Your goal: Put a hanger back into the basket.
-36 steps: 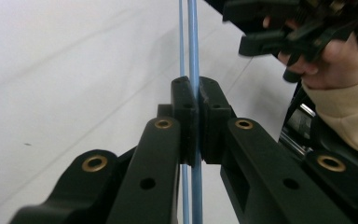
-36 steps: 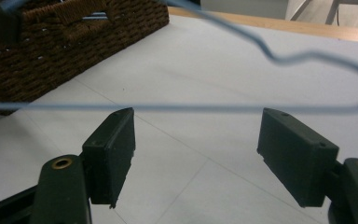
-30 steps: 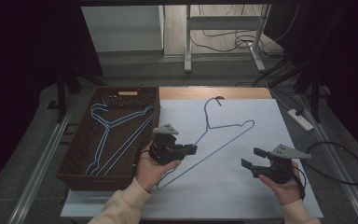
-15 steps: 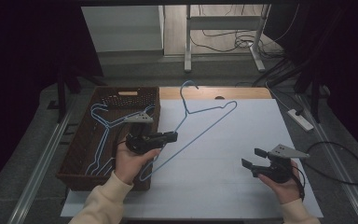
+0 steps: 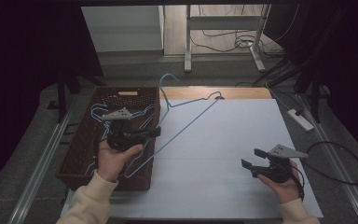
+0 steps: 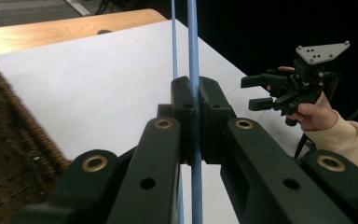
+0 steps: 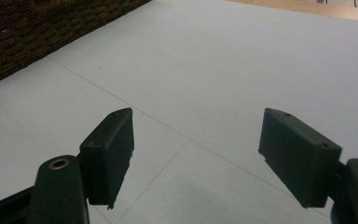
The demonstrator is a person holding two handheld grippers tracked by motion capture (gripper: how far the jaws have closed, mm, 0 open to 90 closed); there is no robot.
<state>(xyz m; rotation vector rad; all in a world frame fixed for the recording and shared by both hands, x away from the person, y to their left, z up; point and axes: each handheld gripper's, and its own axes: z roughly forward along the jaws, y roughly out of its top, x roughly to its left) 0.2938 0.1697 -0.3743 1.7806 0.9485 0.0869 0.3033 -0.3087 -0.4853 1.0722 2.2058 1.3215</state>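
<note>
Left gripper point(image 5: 135, 135) clenched on blue wire hanger point(image 5: 186, 122), jaws pinching lower bar near corner; hanger held tilted over basket point(image 5: 74, 154) edge, hook point(image 5: 167, 80) beyond worktop's point(image 5: 223, 154) far end, likely headed for basket with other hangers point(image 5: 99, 112). Right gripper point(image 5: 254, 158) released, empty, hovering over worktop. Basket hangers partly masked by hand; count unclear.

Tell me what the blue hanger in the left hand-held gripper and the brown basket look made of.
Blue hanger: thin wire, probably metal under a smooth blue coating; it keeps its shape while clamped in the left hand-held gripper.
Brown basket: woven wicker or rattan-like strands, matte dark brown; the weave shows clearly in the left gripper view, though it could be plastic imitation.
</note>
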